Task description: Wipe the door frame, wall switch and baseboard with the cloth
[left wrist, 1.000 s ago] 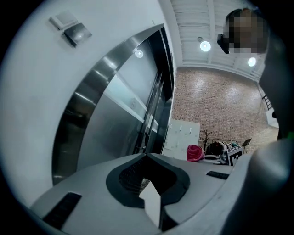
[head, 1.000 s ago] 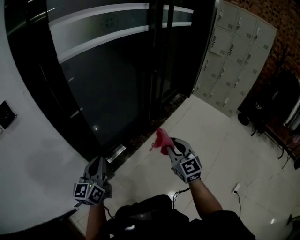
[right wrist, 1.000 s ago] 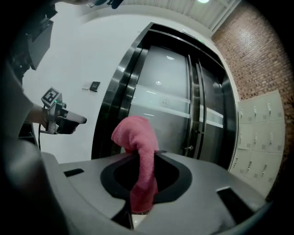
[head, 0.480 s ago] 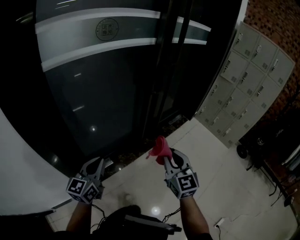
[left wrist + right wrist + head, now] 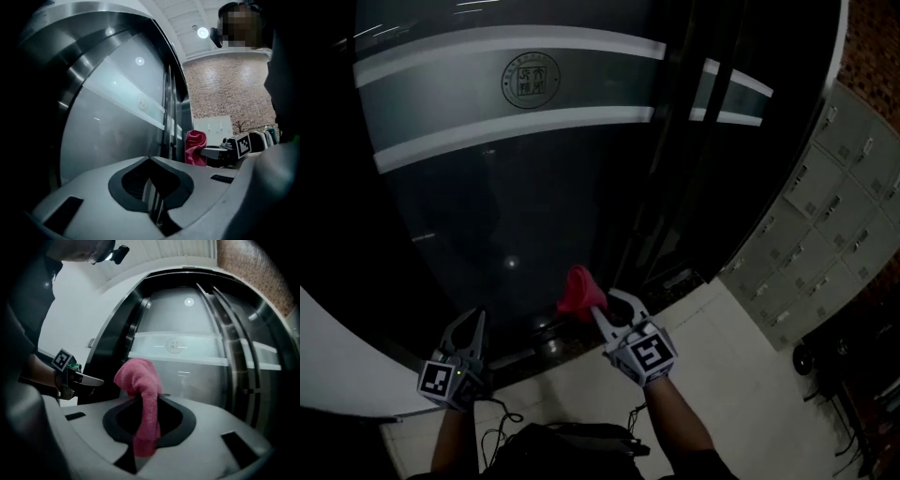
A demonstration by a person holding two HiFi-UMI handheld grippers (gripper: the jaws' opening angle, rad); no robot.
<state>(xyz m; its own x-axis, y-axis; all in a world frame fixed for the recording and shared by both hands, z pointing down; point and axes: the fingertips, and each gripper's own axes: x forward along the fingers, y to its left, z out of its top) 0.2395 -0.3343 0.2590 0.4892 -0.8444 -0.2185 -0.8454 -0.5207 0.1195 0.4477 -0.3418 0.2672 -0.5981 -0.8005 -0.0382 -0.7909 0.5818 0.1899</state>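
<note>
A pink cloth (image 5: 577,292) bunches out of my right gripper (image 5: 602,307), which is shut on it, close in front of the dark glass door (image 5: 534,206). In the right gripper view the cloth (image 5: 141,383) stands up from the jaws and a strip of it hangs down between them. The black door frame post (image 5: 670,178) rises just right of the cloth. My left gripper (image 5: 475,321) is shut with nothing in it, low at the left by the door's foot. The left gripper view shows its shut jaws, with the cloth (image 5: 195,148) to the right.
Two frosted stripes and a round logo (image 5: 530,80) cross the glass. Grey lockers (image 5: 825,234) line the right wall over a pale tiled floor (image 5: 750,394). A white wall (image 5: 337,370) curves in at the lower left. A brick wall (image 5: 225,89) stands behind.
The head view has swung up and toward the door. Both grippers have moved closer to the glass, and the cloth stays in the right one. The wall switch has left the view.
</note>
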